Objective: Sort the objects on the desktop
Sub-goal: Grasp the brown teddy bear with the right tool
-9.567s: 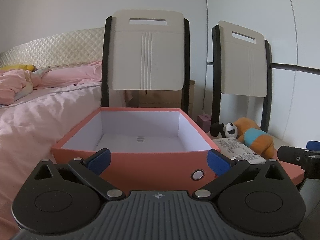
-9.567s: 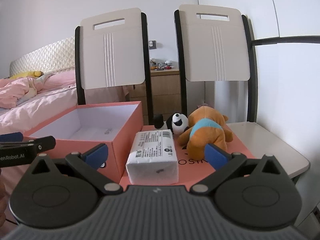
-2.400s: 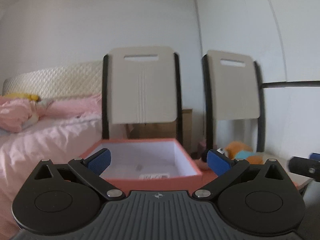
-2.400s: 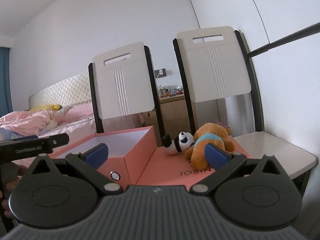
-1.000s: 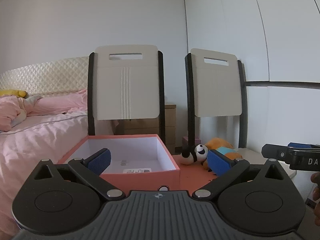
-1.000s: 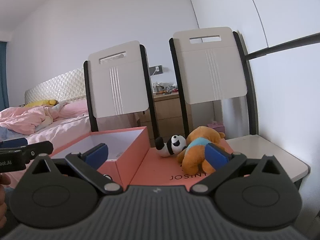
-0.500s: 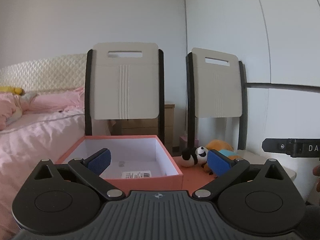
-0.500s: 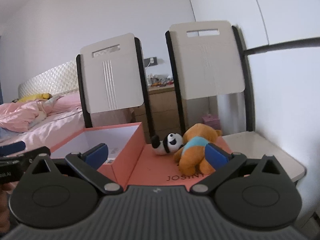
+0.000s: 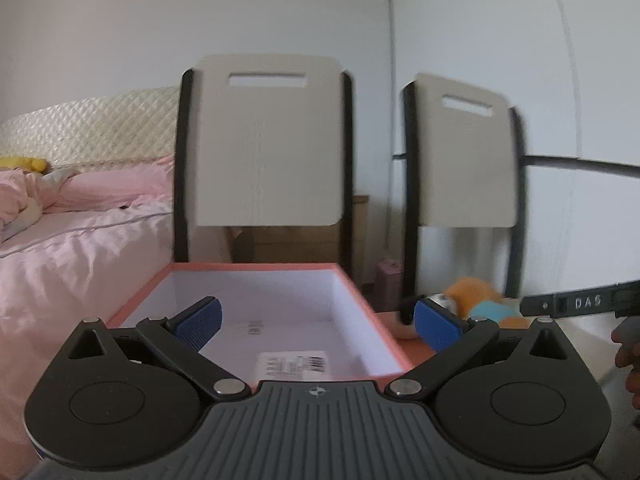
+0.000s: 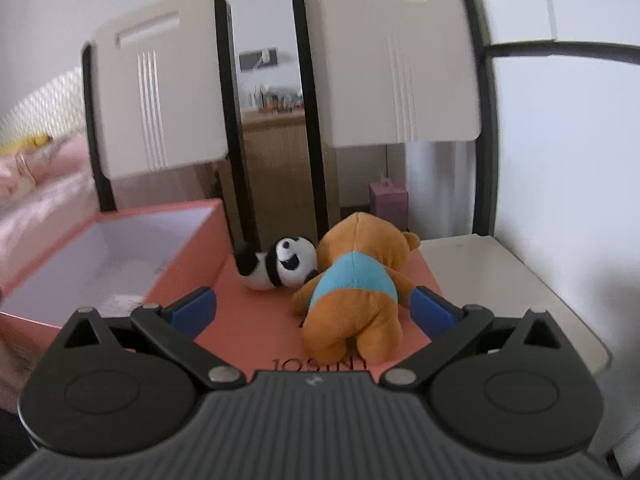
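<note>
The salmon box [image 9: 362,292] is looking like matt card with a smooth white paper lining, the orange bear [image 10: 356,300] and panda [image 10: 286,264] are showing soft plush cloth, and the gripper bodies are showing matt ribbed black plastic

Bear [image 10: 356,288] & panda [image 10: 286,264] on lid [image 10: 248,320], right of box [image 10: 120,256]; packet [image 9: 292,362] in box.

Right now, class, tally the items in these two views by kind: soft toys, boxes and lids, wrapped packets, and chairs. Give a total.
Soft toys: 2, the orange bear and the panda.
Box parts: 2, the open box and its lid.
Wrapped packets: 1, the white packet in the box.
Chairs: 2, left chair, right chair.
Total: 7.
</note>
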Motion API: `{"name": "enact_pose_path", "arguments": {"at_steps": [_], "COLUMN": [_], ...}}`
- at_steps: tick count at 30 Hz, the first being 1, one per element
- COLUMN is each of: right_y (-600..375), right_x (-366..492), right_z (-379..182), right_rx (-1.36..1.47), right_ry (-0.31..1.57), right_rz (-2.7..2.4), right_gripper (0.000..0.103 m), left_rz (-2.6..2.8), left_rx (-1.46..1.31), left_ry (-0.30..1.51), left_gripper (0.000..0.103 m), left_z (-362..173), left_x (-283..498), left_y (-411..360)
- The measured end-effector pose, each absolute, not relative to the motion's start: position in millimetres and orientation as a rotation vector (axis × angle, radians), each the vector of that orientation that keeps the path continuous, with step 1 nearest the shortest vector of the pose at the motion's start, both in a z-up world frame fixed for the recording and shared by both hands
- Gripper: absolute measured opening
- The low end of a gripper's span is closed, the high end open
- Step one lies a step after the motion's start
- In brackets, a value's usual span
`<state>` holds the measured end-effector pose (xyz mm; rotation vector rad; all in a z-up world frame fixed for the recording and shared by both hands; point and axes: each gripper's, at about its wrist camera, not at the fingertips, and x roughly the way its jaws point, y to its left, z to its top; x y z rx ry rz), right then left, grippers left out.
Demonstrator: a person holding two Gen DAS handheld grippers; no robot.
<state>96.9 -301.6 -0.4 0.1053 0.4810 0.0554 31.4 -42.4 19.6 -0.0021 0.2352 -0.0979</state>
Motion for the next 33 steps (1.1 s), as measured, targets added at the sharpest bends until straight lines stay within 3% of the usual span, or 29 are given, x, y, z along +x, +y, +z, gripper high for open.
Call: {"name": "enact_pose_path", "arguments": {"at_steps": [8,28,29,32,33], "right_y": [-310,-327,-329,-331,-332], "right_x": [181,207,206,203,202], "right_z": [-55,-88,-87,-84,-83], "right_rx": [0.045,0.079,0.092,0.092,0.098], "right_ry": [0.535,0.599,0.592,0.589,0.59], "right_rz": [0.016,-0.016,-0.027,-0.027,-0.028], "right_gripper": [0.103,0.102,0.101,0.082,0.081], "left_rz": [-0.011,0.067,0.063,0.063,0.063], "left_rx": [0.009,-0.009,-0.009,-0.014,-0.015], "left_ry": [0.198,0.181,0.176,0.161,0.156], "left_gripper": [0.103,0.103,0.103,0.103,0.103], "left_z": [-12,-28,-28,-27,-27], "left_x": [72,68,67,64,63], "left_y": [-22,-5,-6,-6,-6]}}
